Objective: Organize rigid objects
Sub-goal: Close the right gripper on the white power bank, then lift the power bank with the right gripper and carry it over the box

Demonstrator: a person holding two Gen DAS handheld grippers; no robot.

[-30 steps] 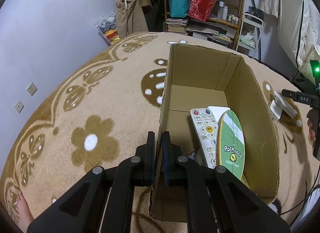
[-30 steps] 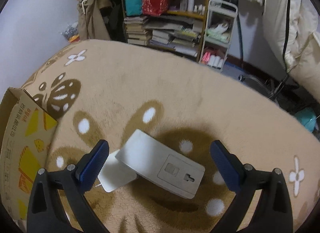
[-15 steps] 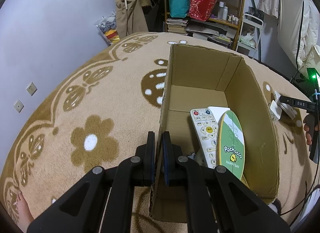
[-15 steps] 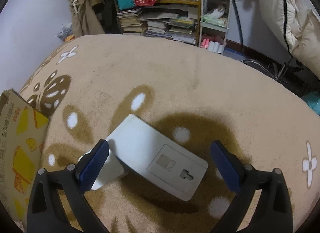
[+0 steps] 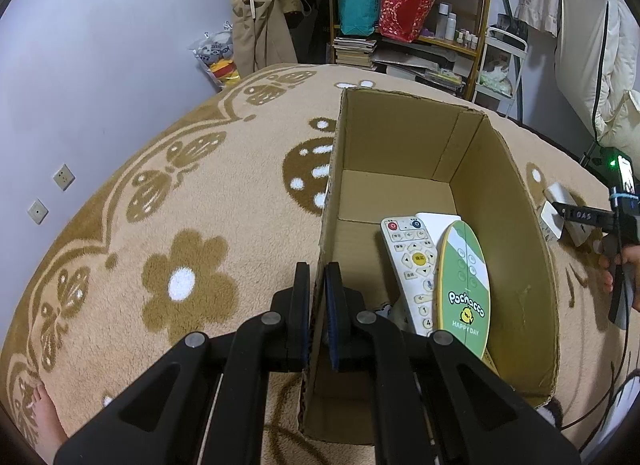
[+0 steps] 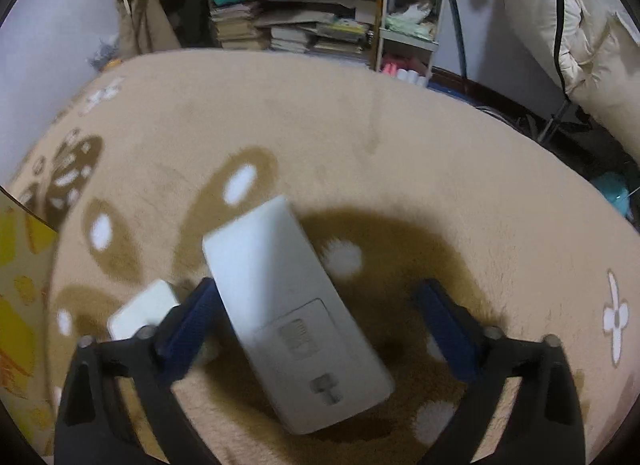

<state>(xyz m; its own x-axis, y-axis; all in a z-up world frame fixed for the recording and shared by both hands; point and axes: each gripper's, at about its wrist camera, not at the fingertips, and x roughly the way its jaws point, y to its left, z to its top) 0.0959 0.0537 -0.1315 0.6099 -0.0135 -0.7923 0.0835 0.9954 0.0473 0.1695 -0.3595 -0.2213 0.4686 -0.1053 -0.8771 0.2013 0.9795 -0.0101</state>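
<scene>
My left gripper [image 5: 316, 285] is shut on the left wall of an open cardboard box [image 5: 400, 137] standing on the rug. Inside the box lie a white remote [image 5: 412, 265], a green oval "Pochacco" board [image 5: 464, 285] and a white flat piece [image 5: 436, 219]. My right gripper [image 6: 316, 297] hangs low over a white flat device [image 6: 288, 305] on the rug, its jaws closing around it. The left pad is at the device's edge and the right pad stands clear of it. A small white block [image 6: 144, 313] lies just outside the left finger.
The box's printed outer wall [image 6: 16, 285] is at the far left of the right wrist view. A shelf of books and bags [image 5: 400, 25] and a white cart [image 6: 412, 17] stand behind the rug. A bare foot [image 5: 40, 417] rests at the rug's lower left, and cables [image 5: 612, 397] trail at the right.
My right gripper has sunk toward the white device and rolled, so the device now lies lengthwise between the jaws, which have narrowed slightly. The left gripper and box have not moved.
</scene>
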